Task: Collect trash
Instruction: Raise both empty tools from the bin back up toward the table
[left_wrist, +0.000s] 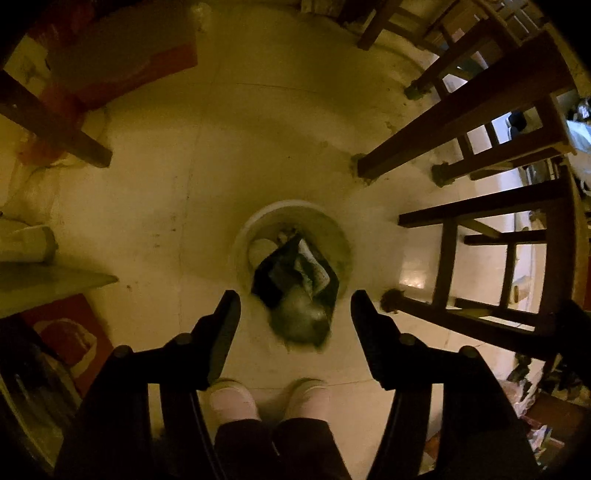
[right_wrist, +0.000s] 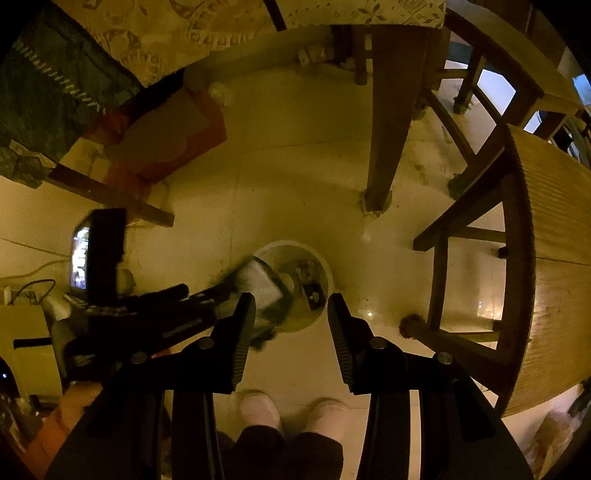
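A white round bin (left_wrist: 258, 218) stands on the pale floor, holding a black wrapper (left_wrist: 280, 273) and other scraps. My left gripper (left_wrist: 295, 314) points straight down over it, open. A blurred silvery-green crumpled wrapper (left_wrist: 301, 319) lies between and below the fingers at the bin's near rim, and neither pad touches it. In the right wrist view the same wrapper (right_wrist: 258, 284) shows at the tips of the left gripper (right_wrist: 205, 295), over the bin's (right_wrist: 291, 245) left edge. My right gripper (right_wrist: 291, 321) hangs open just in front of the bin, with nothing between its fingers.
Dark wooden stool and chair legs (left_wrist: 443, 136) crowd the right side, one foot (right_wrist: 410, 325) close to the bin. A table leg (right_wrist: 384, 147) stands beyond it. A red box (left_wrist: 122, 70) lies at upper left. The person's feet (left_wrist: 269, 398) in pale slippers stand below.
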